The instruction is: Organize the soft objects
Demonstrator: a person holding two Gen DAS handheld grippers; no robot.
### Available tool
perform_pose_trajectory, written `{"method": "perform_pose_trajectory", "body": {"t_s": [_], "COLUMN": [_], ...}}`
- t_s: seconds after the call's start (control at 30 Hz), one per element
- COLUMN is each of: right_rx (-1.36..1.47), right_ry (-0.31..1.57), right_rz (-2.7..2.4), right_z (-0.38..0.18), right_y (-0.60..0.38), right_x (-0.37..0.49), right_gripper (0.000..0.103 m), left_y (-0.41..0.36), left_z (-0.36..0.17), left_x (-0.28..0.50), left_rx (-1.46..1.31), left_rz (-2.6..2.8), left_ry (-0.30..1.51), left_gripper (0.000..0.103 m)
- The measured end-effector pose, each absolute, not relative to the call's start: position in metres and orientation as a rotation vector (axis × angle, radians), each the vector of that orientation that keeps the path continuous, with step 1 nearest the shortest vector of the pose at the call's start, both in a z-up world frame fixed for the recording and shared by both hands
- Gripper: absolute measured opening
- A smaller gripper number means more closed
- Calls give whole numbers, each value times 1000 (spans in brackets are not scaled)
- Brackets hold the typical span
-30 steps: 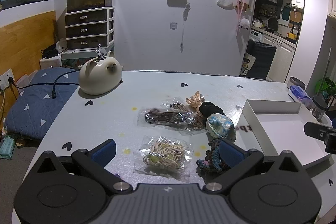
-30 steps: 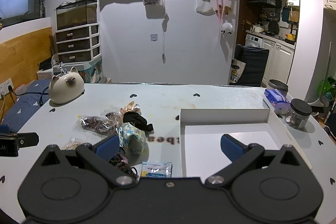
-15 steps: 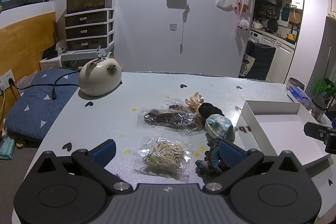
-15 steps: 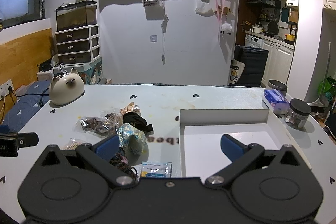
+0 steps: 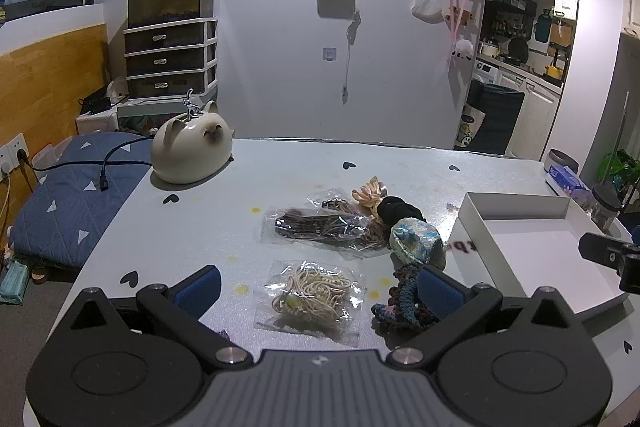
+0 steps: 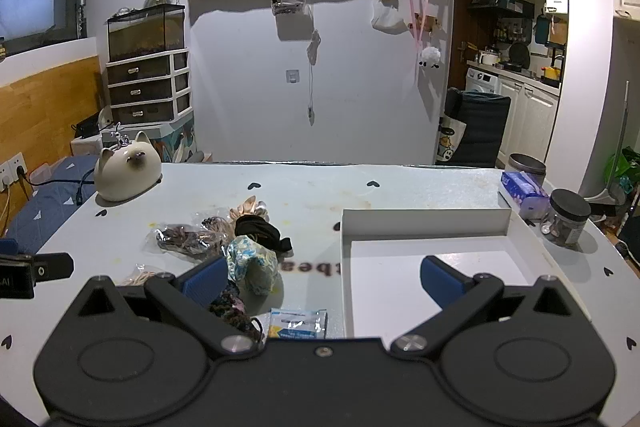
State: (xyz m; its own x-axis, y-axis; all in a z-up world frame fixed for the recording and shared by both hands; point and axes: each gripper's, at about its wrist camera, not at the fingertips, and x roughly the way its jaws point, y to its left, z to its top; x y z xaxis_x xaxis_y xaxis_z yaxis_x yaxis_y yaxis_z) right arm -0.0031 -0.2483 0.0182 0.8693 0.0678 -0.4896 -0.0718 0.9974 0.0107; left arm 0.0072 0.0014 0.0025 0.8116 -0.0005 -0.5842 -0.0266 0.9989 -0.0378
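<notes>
— Starting with the left wrist view: what sits in front of the left gripper (image 5: pixel 316 285)?

— Its jaws stand wide apart and hold nothing. Between the blue fingertips (image 5: pixel 198 285), near the table's (image 5: pixel 288 171) near edge, lies a clear bag of cream hair ties (image 5: pixel 311 295). Just past the right fingertip lies a dark crocheted scrunchie (image 5: pixel 400 297).

— And further in?

— A second clear bag, of dark hair ties (image 5: pixel 320 225), lies toward the middle of the table. Beside it, toward the right edge, a blue-and-white patterned scrunchie (image 5: pixel 416 241) touches a black scrunchie (image 5: pixel 398 211), and a peach scrunchie (image 5: pixel 368 193) lies just behind that. A white box (image 5: pixel 516 207) stands open by the right edge (nothing soft inside it that I can see). A cream cat-shaped pot (image 5: pixel 192 151) sits at the far left corner.

— Now the right wrist view?

— The right gripper (image 6: pixel 320 277) is also spread open and empty. Its left fingertip hangs over the soft pile, just beside the patterned scrunchie (image 6: pixel 252 263); its right fingertip is over the white box (image 6: pixel 424 223). The black scrunchie (image 6: pixel 260 233) and peach scrunchie (image 6: pixel 244 207) lie behind, the dark bag (image 6: pixel 184 241) beside them toward the left edge. A small blue-and-white packet (image 6: pixel 298 323) lies at the near edge, just beside the box wall. A tissue pack (image 6: pixel 522 189) and a black-lidded jar (image 6: pixel 566 219) stand along the right edge.
</notes>
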Motion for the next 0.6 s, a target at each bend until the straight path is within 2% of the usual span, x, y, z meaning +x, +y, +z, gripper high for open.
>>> {"method": "perform_pose_trajectory", "body": {"t_s": [0.6], "right_rx": [-13], "right_ry": [487], "right_rz": [70], "right_z": [19], "right_y": [-249], "right_x": [-11], "right_gripper": [103], "left_y": [2], "left_z": [12], "left_x": [-4], "left_rx": [-43], "left_rz": [10], "left_ry": [602], "left_gripper": [103]}}
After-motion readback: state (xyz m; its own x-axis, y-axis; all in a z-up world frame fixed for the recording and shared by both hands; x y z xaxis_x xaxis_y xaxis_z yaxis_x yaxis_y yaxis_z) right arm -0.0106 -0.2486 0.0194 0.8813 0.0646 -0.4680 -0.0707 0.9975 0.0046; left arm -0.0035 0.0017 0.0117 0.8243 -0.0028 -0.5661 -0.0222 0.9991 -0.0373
